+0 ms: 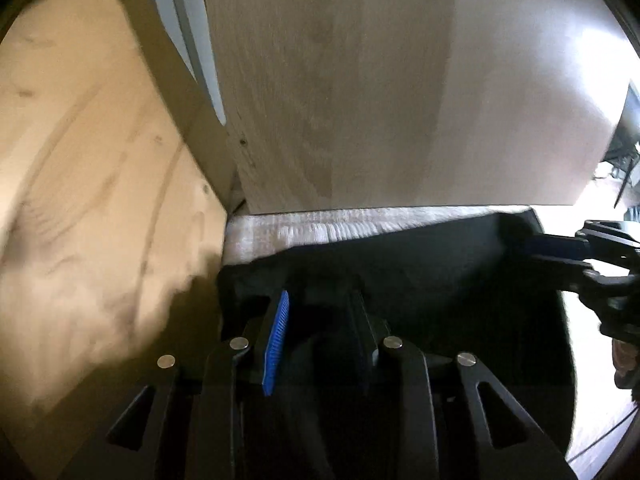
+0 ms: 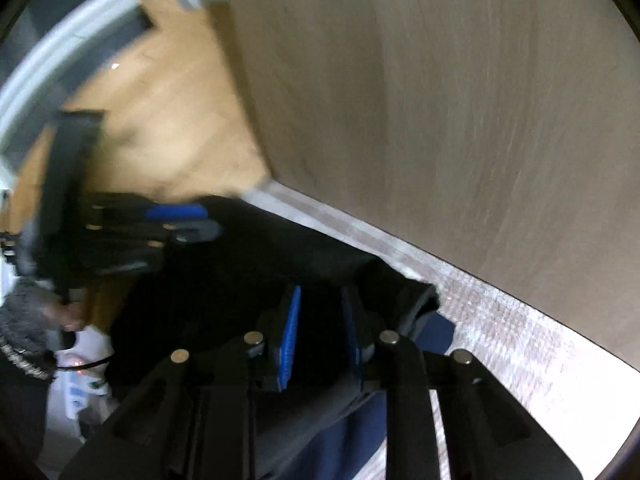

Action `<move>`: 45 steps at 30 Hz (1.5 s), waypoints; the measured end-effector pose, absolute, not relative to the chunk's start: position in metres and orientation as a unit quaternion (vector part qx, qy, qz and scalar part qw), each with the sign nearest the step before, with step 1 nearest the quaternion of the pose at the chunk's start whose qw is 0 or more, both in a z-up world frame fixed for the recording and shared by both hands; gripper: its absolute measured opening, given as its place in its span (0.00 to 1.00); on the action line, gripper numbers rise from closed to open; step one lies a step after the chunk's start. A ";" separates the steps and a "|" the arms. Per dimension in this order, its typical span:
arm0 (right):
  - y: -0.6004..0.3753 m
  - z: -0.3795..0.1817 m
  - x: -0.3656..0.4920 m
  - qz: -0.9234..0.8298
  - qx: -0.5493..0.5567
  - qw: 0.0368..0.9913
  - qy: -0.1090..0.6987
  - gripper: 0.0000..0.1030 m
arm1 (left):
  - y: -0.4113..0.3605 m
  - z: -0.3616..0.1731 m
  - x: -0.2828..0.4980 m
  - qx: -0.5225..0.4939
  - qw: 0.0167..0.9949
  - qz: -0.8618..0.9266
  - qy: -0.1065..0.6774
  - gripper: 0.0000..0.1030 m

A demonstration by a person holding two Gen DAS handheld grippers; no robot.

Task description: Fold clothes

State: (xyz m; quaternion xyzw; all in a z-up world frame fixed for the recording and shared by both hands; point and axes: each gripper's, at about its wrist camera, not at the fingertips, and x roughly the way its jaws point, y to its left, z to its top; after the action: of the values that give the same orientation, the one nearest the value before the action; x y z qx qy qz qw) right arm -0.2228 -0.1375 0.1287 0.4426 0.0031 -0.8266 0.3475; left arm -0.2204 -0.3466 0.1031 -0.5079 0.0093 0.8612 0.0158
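L wrist view: left gripper low over a black garment, which lies on a pale woven mat at the foot of a light wood panel. Blue ribbed pad visible on one finger; jaws stand a moderate gap apart w/ dark cloth between them, but whether they pinch it — cannot tell, too dark. Right gripper seen at far R edge of this view, fingers nearly together on the garment's upper R corner. Wood floor to the L.

R wrist view: right gripper over the same garment; blue pads on both fingers, narrow gap, cloth bunched there; grip not confirmed from this angle. Shown here only: a fold at the garment's R edge w/ navy cloth beneath. Left gripper appears upper L, blurred, fingers close-set at the garment's far corner. Also only here: person's hand in a grey cuff, and a white curved frame by the floor.
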 end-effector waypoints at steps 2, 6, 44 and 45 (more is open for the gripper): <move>-0.137 0.139 -0.193 -0.823 0.432 0.370 0.012 0.23 | -0.341 0.116 -0.193 -0.495 0.022 0.869 0.007 0.28; -0.134 0.130 -0.137 -0.811 0.444 0.380 0.038 0.29 | -0.325 0.113 -0.137 -0.489 0.036 0.872 -0.004 0.33; 0.044 0.152 0.050 -0.838 0.455 0.297 0.053 0.51 | -0.183 0.178 0.110 -0.446 -0.113 0.886 -0.056 0.76; 0.050 0.152 0.053 -0.838 0.454 0.297 0.055 0.51 | -0.177 0.175 0.113 -0.453 -0.126 0.881 -0.057 0.76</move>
State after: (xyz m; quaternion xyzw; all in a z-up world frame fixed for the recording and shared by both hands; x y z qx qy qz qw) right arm 0.0530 0.0498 0.1524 0.4544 0.0550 -0.8379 0.2973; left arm 0.1135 -0.1772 0.1747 -0.4527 -0.0567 0.8809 -0.1259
